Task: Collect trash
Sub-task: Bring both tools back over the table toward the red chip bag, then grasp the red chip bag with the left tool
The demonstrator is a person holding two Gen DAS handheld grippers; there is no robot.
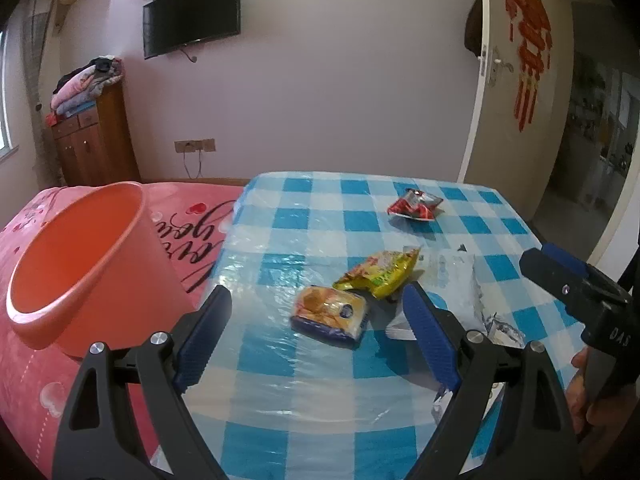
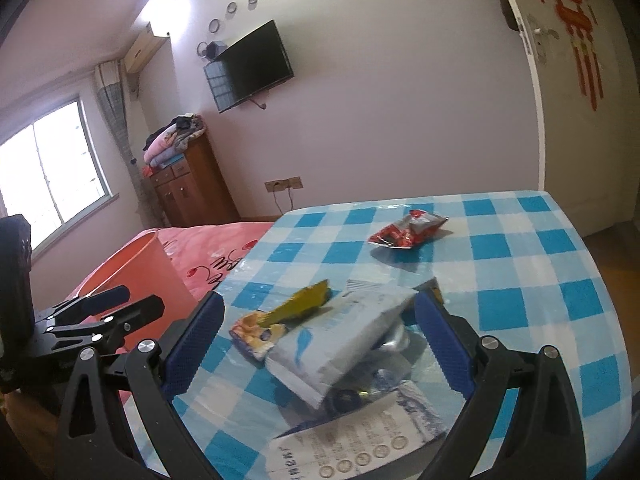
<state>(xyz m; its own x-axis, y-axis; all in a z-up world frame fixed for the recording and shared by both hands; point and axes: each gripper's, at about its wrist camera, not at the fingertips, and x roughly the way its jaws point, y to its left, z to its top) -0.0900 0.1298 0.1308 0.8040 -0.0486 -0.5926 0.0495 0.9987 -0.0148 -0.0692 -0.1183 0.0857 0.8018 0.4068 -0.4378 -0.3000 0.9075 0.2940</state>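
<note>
Both pairs of blue-padded fingers stand spread wide, gripping nothing. Between the left gripper's [image 1: 316,328] fingers, just ahead of the tips, lies an orange-and-purple snack packet [image 1: 330,315], a yellow wrapper [image 1: 380,276] just beyond it. An orange bucket [image 1: 84,264] sits beside its left finger. The right gripper [image 2: 320,340] straddles a pale blue-and-white pouch [image 2: 344,336]; a red wrapper [image 2: 406,229] lies far ahead on the checked tablecloth [image 2: 520,280].

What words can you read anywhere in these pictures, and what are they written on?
"DAS": on the right hand-held gripper, on its black body.
Pink bedsheet: black cursive writing, partly hidden, not readable.
White-blue packet: print too blurred.
White printed wrapper: characters too small.
Red door decoration: no clear word.
</note>
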